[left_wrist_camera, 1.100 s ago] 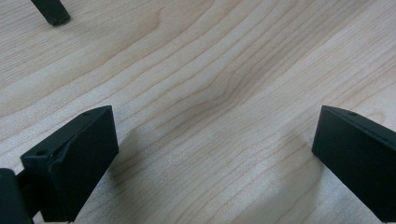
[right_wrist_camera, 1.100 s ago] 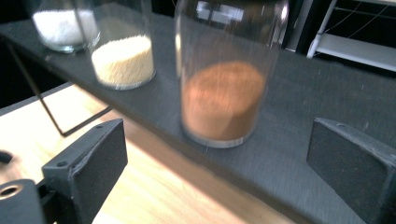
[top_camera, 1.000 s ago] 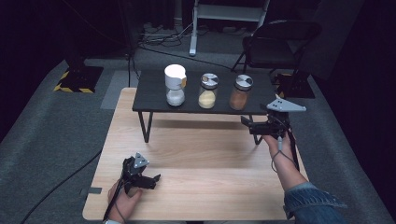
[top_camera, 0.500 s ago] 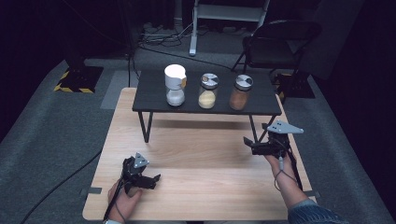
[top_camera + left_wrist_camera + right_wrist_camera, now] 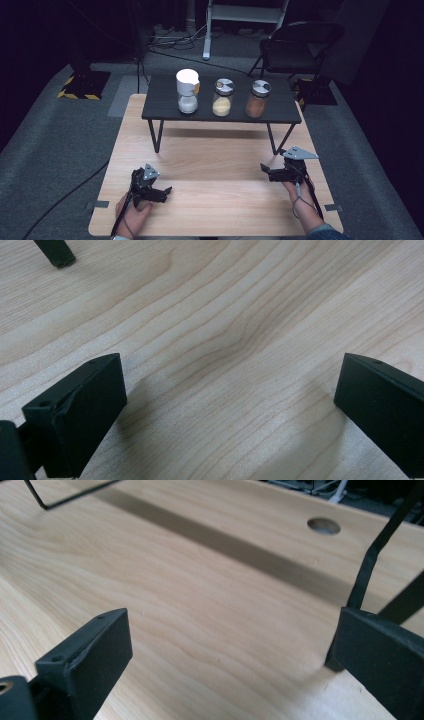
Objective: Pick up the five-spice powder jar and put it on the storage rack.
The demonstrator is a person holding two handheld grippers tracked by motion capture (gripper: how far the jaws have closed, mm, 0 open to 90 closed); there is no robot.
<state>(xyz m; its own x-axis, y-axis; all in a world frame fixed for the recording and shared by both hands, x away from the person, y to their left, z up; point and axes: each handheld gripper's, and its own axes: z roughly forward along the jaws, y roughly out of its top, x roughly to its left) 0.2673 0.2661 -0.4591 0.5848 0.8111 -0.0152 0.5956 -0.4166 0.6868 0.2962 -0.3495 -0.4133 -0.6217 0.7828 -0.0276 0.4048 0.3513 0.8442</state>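
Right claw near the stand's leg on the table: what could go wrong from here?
1. The right claw, open and empty, sits low beside the black stand's leg; a sideways bump could jolt the stand.
2. A jolt might tip the three jars: the white-topped jar, the yellow spice jar and the brown spice jar.

Three jars [image 5: 222, 97] on shelf [image 5: 160, 111]; claws near edge.
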